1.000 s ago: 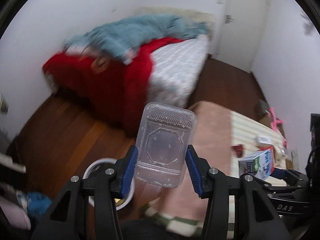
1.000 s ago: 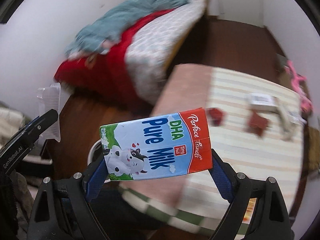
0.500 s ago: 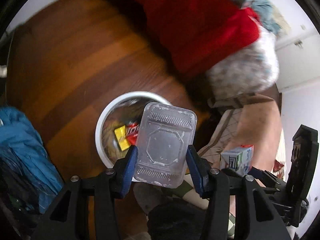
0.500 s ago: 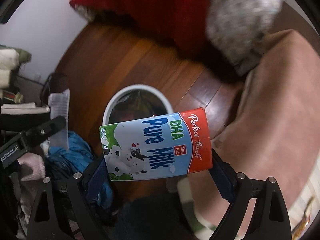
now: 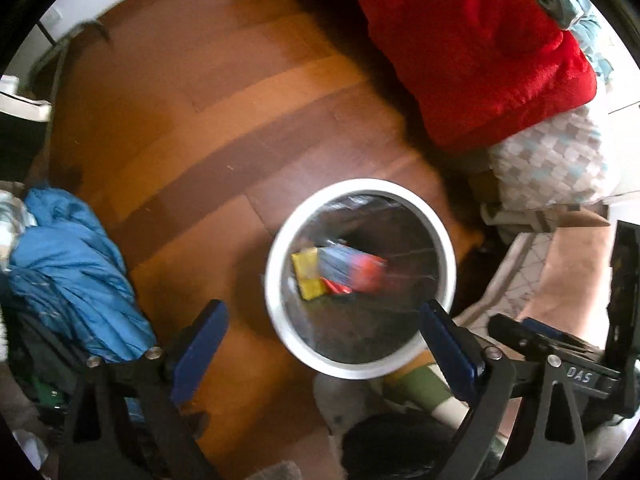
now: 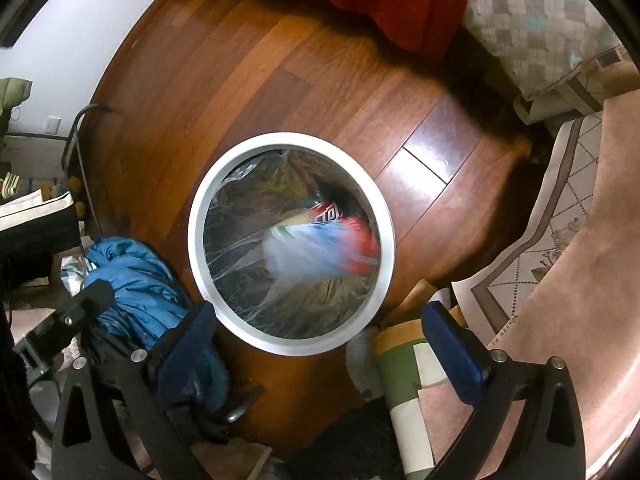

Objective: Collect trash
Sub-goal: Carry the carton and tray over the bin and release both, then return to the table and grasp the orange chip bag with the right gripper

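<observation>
Both grippers point down over the white bin, left gripper and right gripper with jaws opening, nothing between them. Inside the liner a blurred milk carton lies slantwise, red end toward the right, with a yellow wrapper beside it in the bin.

Soft indoor light, fisheye-warped edges, motion-blurred bin contents

A crumpled blue jacket lies on the wooden floor near a red blanket.
</observation>
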`<state>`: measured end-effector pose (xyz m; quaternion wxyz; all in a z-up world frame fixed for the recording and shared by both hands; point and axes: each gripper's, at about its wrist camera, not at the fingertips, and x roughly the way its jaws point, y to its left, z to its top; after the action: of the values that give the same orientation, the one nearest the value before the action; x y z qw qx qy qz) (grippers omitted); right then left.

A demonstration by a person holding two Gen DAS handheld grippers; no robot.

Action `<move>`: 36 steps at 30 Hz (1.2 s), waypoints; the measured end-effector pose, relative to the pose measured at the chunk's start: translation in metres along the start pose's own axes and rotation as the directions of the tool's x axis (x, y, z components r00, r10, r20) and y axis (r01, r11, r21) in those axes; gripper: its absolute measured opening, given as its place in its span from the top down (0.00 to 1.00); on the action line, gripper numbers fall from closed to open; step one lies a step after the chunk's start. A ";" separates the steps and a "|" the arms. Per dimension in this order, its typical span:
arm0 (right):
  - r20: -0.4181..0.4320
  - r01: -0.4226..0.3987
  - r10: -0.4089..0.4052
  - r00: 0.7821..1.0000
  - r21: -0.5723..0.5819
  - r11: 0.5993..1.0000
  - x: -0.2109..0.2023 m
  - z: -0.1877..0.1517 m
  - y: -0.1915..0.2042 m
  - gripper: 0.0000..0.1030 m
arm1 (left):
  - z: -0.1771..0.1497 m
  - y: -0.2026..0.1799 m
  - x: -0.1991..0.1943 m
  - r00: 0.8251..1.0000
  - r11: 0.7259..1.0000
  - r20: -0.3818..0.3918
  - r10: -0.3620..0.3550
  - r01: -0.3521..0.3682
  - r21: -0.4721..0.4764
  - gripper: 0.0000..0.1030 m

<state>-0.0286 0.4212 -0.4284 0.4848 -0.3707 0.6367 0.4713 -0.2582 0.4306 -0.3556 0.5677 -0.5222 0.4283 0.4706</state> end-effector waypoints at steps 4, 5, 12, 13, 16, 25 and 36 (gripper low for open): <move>0.017 0.061 -0.060 0.998 -0.033 0.998 -0.010 -0.013 0.001 0.00 | -0.012 0.001 -0.022 0.988 0.993 0.107 0.111 -0.115 0.026 0.05; 0.028 0.090 -0.088 0.996 -0.051 0.995 -0.014 -0.018 0.002 0.00 | -0.014 0.001 -0.023 0.987 0.993 0.114 0.115 -0.119 0.025 0.05; 0.091 0.194 -0.182 0.979 -0.134 0.972 -0.036 -0.053 0.011 0.00 | -0.043 -0.009 -0.046 0.974 0.984 0.160 0.162 -0.172 0.055 0.05; 0.099 0.202 -0.190 0.977 -0.140 0.969 -0.039 -0.058 0.011 0.00 | -0.047 -0.010 -0.048 0.973 0.983 0.165 0.163 -0.175 0.060 0.05; 0.108 0.196 -0.182 0.977 -0.139 0.971 -0.046 -0.068 0.010 0.00 | -0.055 -0.017 -0.054 0.969 0.980 0.176 0.171 -0.187 0.074 0.05; 0.165 0.170 -0.147 0.975 -0.135 0.976 -0.075 -0.093 0.013 0.00 | -0.076 -0.033 -0.088 0.960 0.977 0.231 0.158 -0.187 0.107 0.05; 0.309 0.116 -0.080 0.948 -0.097 0.989 -0.148 -0.133 0.007 0.00 | -0.103 -0.058 -0.155 0.930 0.968 0.347 0.121 -0.188 0.166 0.05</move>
<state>-0.0329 0.2982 -0.2719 0.5781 -0.3519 0.5072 0.5337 -0.2305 0.3134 -0.2019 0.6418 -0.3408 0.4102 0.5510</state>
